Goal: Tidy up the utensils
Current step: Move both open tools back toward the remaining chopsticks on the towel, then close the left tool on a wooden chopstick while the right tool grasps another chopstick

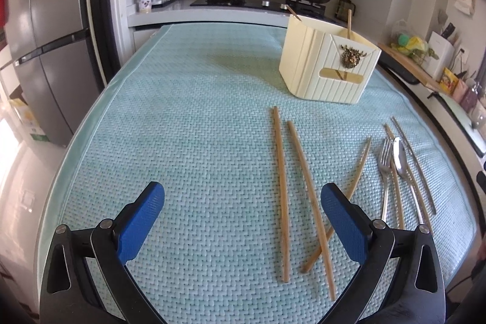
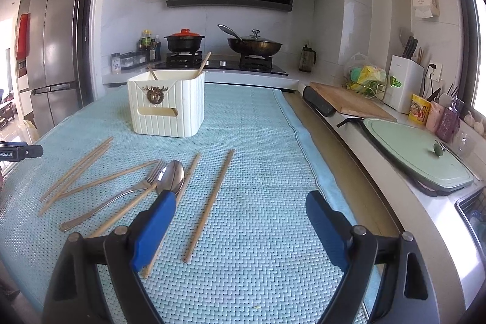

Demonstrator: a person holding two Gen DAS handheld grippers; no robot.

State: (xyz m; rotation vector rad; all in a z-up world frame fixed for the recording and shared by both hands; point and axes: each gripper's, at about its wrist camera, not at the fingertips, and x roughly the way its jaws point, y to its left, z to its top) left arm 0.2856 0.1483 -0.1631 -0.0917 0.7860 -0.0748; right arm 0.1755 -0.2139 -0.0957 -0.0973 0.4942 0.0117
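A cream utensil holder (image 1: 328, 66) with a brass deer badge stands at the back of the teal mat and holds two chopsticks; it also shows in the right wrist view (image 2: 166, 104). Several wooden chopsticks (image 1: 281, 193) lie loose on the mat, with a metal fork (image 1: 385, 169) and a spoon (image 1: 400, 160) to their right. In the right wrist view the spoon (image 2: 170, 175), the fork (image 2: 121, 196) and a chopstick (image 2: 209, 205) lie ahead. My left gripper (image 1: 243, 220) is open and empty, above the mat left of the chopsticks. My right gripper (image 2: 241, 228) is open and empty.
The teal woven mat (image 1: 170, 117) covers the table. A stove with a black pot (image 2: 184, 42) and a wok (image 2: 254, 46) is behind it. A fridge (image 1: 45, 35) stands at the left. A cutting board (image 2: 349, 102) and a green lidded pan (image 2: 416, 154) are on the right counter.
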